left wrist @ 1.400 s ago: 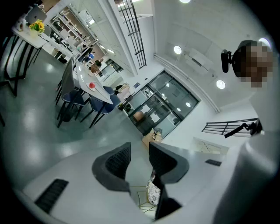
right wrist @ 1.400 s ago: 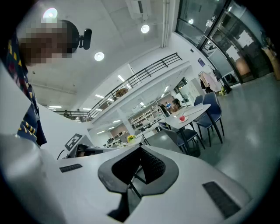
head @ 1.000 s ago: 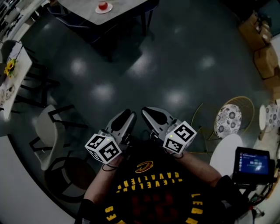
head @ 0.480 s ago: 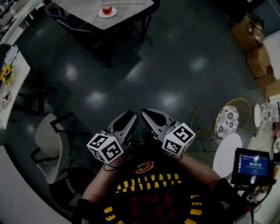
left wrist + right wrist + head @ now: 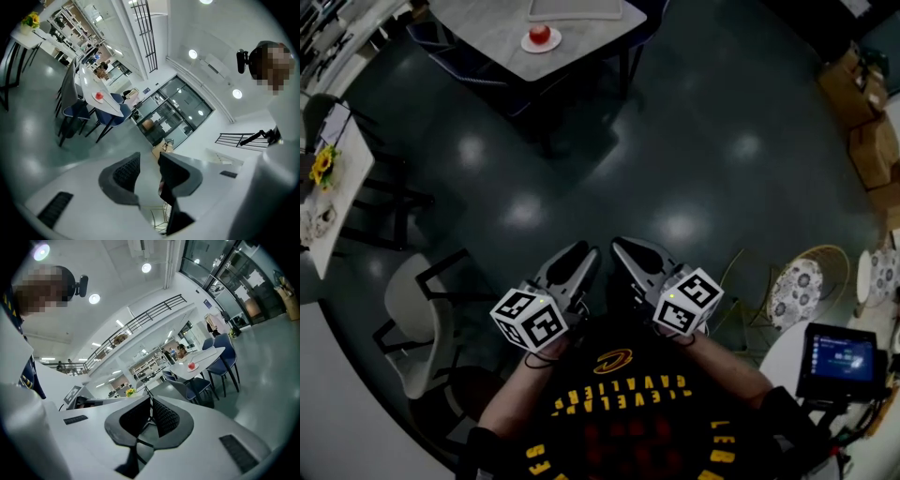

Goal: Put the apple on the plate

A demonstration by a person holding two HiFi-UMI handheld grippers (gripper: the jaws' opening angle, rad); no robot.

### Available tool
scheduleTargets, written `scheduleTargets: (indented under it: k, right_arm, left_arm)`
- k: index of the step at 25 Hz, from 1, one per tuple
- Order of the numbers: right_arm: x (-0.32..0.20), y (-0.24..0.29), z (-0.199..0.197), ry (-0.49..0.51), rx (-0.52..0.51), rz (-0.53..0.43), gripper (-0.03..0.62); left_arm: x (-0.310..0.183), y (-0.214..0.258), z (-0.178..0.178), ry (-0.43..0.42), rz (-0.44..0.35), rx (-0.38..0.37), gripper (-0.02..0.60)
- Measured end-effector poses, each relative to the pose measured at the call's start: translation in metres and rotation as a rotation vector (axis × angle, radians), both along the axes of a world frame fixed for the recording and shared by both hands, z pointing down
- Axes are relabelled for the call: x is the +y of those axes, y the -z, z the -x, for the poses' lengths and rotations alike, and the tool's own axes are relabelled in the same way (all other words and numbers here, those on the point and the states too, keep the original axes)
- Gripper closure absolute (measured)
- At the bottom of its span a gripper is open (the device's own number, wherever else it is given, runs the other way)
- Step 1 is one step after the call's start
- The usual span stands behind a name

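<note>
Looked down on a broad stretch of dark, glossy floor (image 5: 694,141) lying between here and the work. Saw the grey table (image 5: 487,23) far off at the top of the head view, flanked by blue chairs (image 5: 75,110) and well apart from both hands. Carried the left gripper (image 5: 584,251) and the right gripper (image 5: 621,244) side by side just in front of the chest, tips forward and nearly level, probably as a resting carry with nothing in reach. Kept the left jaws a little apart, with only the room showing through the gap. Kept the right jaws closed together on nothing. Held no object in either, so likely wanted no grip at this point. Found the small white plate (image 5: 527,43) on the table's near part, handy to the aisle. Found the red apple (image 5: 540,35) resting on that plate, so judged the task done, or as good as done, from this layout.
</note>
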State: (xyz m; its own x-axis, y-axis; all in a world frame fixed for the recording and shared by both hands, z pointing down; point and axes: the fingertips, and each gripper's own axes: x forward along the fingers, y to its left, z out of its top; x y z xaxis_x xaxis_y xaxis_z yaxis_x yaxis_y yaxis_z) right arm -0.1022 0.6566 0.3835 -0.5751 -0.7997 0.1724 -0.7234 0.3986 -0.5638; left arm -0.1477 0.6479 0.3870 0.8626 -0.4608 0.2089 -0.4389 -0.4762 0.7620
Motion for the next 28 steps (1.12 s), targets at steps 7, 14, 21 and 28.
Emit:
scheduleTargets:
  k: [7,14,21,28]
  right_arm:
    - [-0.06,0.005,-0.095,-0.042,-0.09,-0.014,0.586]
    - [-0.087,0.002,-0.135,-0.016,-0.136,-0.005,0.586]
    - [-0.093,0.006,-0.123,0.014,-0.129,-0.016,0.586]
    - [-0.162,-0.007,-0.14,0.018,-0.119,0.013,0.586]
  left_arm:
    - [-0.056,0.002,-0.066,0.057,-0.005,-0.036,0.449]
    - [-0.082,0.011,-0.107,0.079,-0.02,-0.083,0.449]
    - [-0.087,0.013,-0.094,0.119,-0.029,-0.056,0.449]
    - [-0.157,-0.001,-0.111,0.123,-0.003,-0.038,0.449]
